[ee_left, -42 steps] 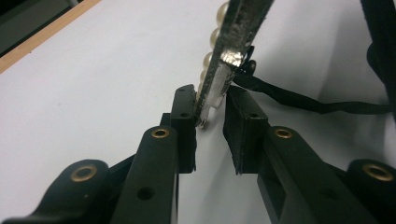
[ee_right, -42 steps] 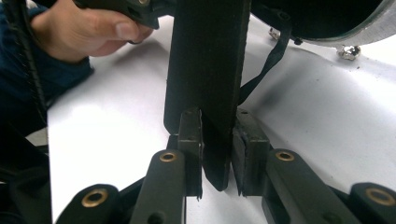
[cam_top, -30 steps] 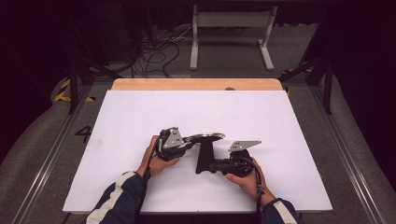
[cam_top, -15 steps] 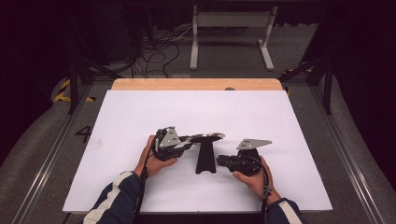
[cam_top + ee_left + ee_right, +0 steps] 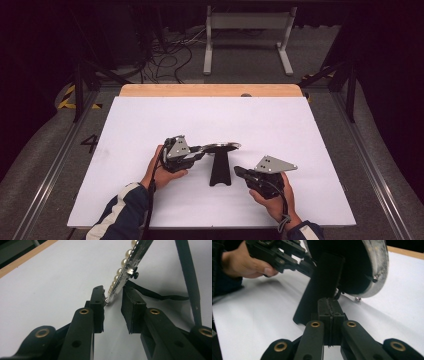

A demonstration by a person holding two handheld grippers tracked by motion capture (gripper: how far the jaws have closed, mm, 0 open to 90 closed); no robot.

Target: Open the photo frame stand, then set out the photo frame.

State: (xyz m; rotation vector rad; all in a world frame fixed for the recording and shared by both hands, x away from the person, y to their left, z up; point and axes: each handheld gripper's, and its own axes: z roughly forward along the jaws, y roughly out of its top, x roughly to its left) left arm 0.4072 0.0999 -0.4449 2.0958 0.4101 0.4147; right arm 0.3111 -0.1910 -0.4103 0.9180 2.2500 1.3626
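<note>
— Since a second ago the right gripper [image 5: 239, 172] has pulled away from the black stand [image 5: 220, 170] toward the person's side of the white table [image 5: 310, 135], and its jaws have just been closing, with nothing between them.

— How do they stand at this moment?

— Pressed flat together, pad against pad, in the right gripper view. Just beyond their tips rises the stand [image 5: 322, 282], and above and to the right of the tips sits the dark underside of the round framed mirror [image 5: 372, 267], its silvery rim tilted.

— And the left gripper [image 5: 201, 150]?

— Its jaws are narrow and straddle the mirror's edge. In the left gripper view the rim, set with pearls [image 5: 125, 267], runs up and away from the gap between the tips. The left-hand pad [image 5: 98, 298] touches the rim's end; the right-hand pad [image 5: 128, 300] stands just beside it, and I cannot tell whether it presses.

— Where does the mirror [image 5: 220, 147] lie overall?

— From the high view, it lies nearly flat atop the stand, directly ahead of the left jaws and well apart from the right ones, between the two hands.
</note>
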